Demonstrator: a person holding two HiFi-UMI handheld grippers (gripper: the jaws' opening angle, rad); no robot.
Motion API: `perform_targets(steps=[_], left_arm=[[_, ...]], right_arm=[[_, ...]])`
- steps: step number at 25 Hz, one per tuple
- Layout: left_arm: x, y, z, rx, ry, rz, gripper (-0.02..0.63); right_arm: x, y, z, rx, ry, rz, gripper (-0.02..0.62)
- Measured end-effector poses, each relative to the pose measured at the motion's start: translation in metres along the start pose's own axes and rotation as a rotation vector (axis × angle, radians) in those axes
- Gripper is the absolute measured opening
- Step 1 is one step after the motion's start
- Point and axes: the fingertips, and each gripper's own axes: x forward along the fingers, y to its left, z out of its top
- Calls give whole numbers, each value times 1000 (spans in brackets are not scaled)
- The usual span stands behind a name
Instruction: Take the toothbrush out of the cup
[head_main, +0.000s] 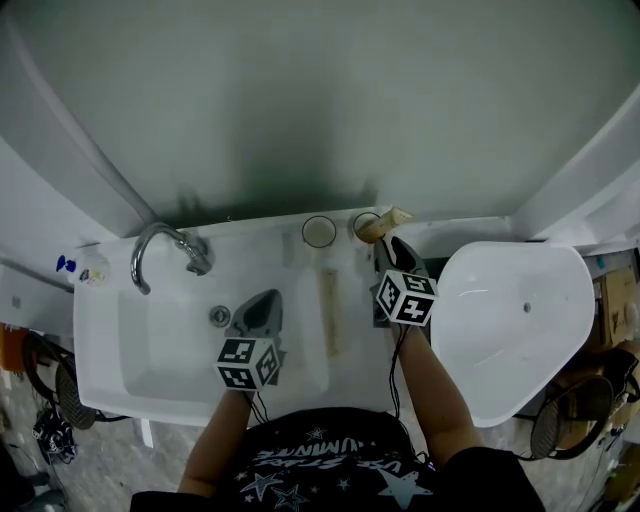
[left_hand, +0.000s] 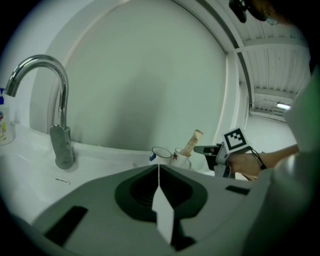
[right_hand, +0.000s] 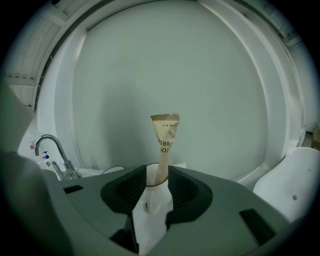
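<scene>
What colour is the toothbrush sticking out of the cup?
The toothbrush wears tan paper with dark lettering; clearest in the right gripper view.

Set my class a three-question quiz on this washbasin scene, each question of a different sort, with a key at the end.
1. True or false: the left claw is shut and empty.
2. How many cups stand at the back of the sink? A) one B) two C) four
3. Fill in: the wrapped toothbrush shows between the right claw's ____ jaws.
Key: 1 true; 2 B; 3 open.
</scene>
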Motion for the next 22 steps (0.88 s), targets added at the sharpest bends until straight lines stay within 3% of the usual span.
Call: perform_targets(steps=[9, 22], left_arm=[[12, 10, -4, -9, 15, 25, 20], [14, 13, -16, -44, 52, 33, 20]], right_arm=[[26, -8, 1, -6, -5, -17, 140], [35, -10, -1, -33, 6, -17, 71]])
